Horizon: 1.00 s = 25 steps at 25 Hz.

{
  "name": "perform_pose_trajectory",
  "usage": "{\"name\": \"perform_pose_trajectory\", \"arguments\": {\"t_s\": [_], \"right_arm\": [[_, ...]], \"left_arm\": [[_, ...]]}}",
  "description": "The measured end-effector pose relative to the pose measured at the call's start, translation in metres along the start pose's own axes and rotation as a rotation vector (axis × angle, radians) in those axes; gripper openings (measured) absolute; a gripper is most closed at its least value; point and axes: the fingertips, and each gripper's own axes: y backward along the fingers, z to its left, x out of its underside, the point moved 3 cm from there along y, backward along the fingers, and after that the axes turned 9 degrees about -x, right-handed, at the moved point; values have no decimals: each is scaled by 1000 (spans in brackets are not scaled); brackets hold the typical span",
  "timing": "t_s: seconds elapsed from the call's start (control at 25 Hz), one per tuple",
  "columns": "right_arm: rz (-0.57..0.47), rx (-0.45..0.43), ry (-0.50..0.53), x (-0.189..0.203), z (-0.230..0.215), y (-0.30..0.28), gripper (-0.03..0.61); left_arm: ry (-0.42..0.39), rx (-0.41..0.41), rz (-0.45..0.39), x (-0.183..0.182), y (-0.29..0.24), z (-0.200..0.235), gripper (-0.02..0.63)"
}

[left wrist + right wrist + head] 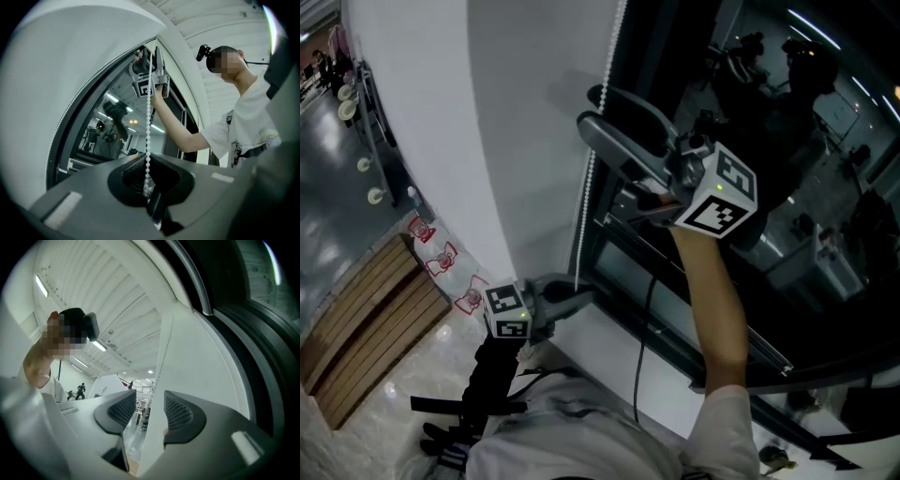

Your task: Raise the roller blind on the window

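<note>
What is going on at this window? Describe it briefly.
A person works the bead chain beside the dark window with two hand-held grippers. The left gripper, down low, is clamped on the chain. The right gripper is up higher along it, jaws open, gripping nothing.

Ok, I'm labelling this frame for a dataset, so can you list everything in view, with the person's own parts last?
bead chain: one, white, hangs along the white panel's edge
white panel: one, left of the chain; blind or wall, cannot tell
window: one, dark glass, right of the chain
cable: one, black, below the window
slatted bench: one, brown wood, on the floor at lower left
left hand-held gripper: one, grey, held low, shut on the chain
right hand-held gripper: one, grey, raised, jaws apart
forearm: one, bare, carries the right hand-held gripper
</note>
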Motion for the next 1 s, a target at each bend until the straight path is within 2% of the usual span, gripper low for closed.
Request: {"name": "perform_pose_trajectory", "arguments": {"t_s": [0.2,0.36,0.64,1.0], "right_arm": [[12,-23,96,-46,-5,-23,160],[-6,-27,133,-69,-6,-33,150],[-45,1,110,-83,-22,-35,145],[-89,44,88,-90,-30,-29,68]], "left_arm": [[-1,1,3,1,1,1,-2],[-1,5,2,2,0,0,-2],[-4,18,1,1,-3,-3,-2],[2,14,1,3,-2,-2,-2]]}}
